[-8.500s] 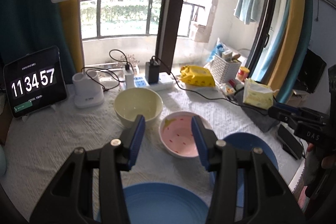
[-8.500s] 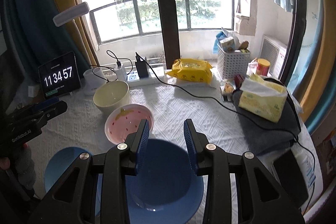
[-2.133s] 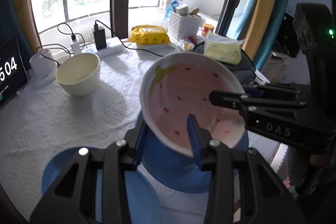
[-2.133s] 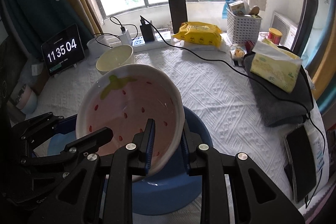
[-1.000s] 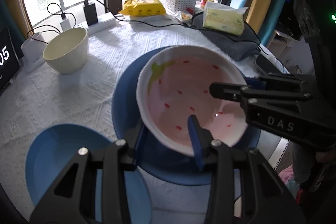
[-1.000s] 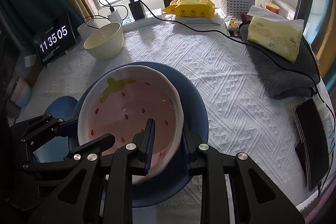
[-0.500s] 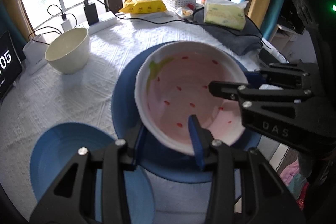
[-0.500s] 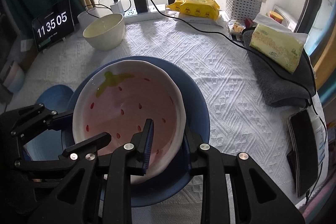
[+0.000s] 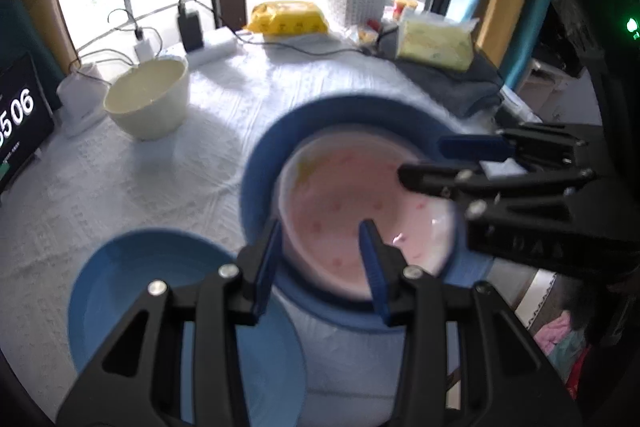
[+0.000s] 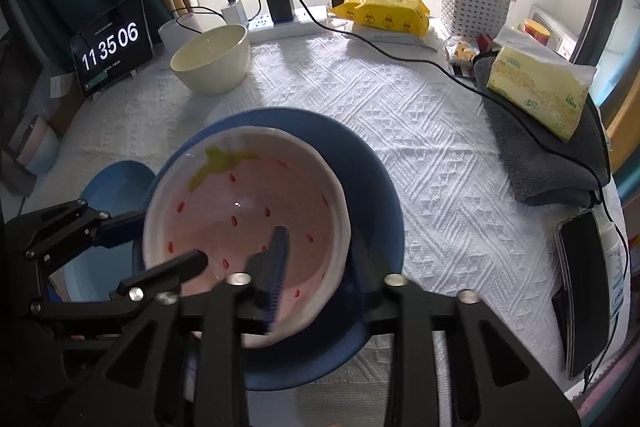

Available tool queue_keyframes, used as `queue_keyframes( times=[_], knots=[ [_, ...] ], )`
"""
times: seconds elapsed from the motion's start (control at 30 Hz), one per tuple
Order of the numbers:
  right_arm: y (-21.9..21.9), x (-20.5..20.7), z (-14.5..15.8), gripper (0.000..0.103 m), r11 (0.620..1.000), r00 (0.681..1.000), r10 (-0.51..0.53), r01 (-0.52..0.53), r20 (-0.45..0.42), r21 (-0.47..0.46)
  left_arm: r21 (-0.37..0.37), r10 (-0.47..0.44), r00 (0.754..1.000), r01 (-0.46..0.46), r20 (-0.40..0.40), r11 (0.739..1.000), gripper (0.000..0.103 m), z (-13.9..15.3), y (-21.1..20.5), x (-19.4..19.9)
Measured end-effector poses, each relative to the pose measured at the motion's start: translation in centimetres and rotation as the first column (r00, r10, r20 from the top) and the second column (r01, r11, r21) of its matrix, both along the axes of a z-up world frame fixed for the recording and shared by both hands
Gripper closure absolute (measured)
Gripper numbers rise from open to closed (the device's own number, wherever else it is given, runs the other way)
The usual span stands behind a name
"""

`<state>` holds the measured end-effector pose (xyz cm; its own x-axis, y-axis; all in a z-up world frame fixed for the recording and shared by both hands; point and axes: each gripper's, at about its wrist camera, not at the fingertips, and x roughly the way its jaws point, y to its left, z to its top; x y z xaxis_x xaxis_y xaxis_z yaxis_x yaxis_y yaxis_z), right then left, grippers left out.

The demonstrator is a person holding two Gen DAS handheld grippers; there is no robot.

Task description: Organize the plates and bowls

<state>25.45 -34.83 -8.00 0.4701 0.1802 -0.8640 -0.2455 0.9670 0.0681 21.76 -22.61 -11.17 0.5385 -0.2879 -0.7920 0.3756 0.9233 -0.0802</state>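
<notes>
We have the pink bowl (image 10: pixel 256 211) seated in the near blue plate (image 10: pixel 360 163). Right gripper (image 10: pixel 316 267) is opening, rim between its jaws; left gripper (image 9: pixel 320 251) straddles the rim, grip unclear. Cream bowl (image 10: pixel 210 61) far left and second blue plate (image 9: pixel 160 291) remain.

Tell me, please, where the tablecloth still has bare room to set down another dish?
The widest bare patch lies between the cream bowl, the blue plate under the strawberry bowl, and the grey towel. The back edge, with power strip and yellow pack, is crowded.
</notes>
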Motion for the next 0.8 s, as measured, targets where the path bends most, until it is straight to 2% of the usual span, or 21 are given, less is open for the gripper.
queue_keyframes(
  times=[0.03,0.13,0.67,0.73,0.8],
  knots=[
    [0.1,-0.2,0.4,0.044,1.000,1.000,-0.002,0.002,0.022,-0.012,0.005,0.009,1.000,-0.009,0.008,1.000,0.059,0.2,0.0,0.0],
    [0.3,-0.5,1.4,0.034,1.000,0.999,0.002,-0.001,0.051,-0.011,-0.003,0.012,1.000,-0.012,0.015,1.000,0.059,0.5,0.3,0.1],
    [1.2,0.2,3.8,0.034,1.000,0.995,-0.002,0.005,0.095,-0.029,-0.044,0.027,0.996,-0.023,0.080,0.999,0.054,2.8,3.3,0.4],
    [1.5,0.3,4.1,0.034,1.000,0.995,0.001,0.002,0.100,-0.026,-0.040,0.024,0.996,-0.021,0.091,0.999,0.052,3.0,3.7,0.5],
    [1.9,0.4,4.4,0.034,1.000,0.994,0.005,-0.002,0.107,-0.027,-0.046,0.036,0.995,-0.032,0.098,0.998,0.037,3.1,4.3,0.7]
  ],
)
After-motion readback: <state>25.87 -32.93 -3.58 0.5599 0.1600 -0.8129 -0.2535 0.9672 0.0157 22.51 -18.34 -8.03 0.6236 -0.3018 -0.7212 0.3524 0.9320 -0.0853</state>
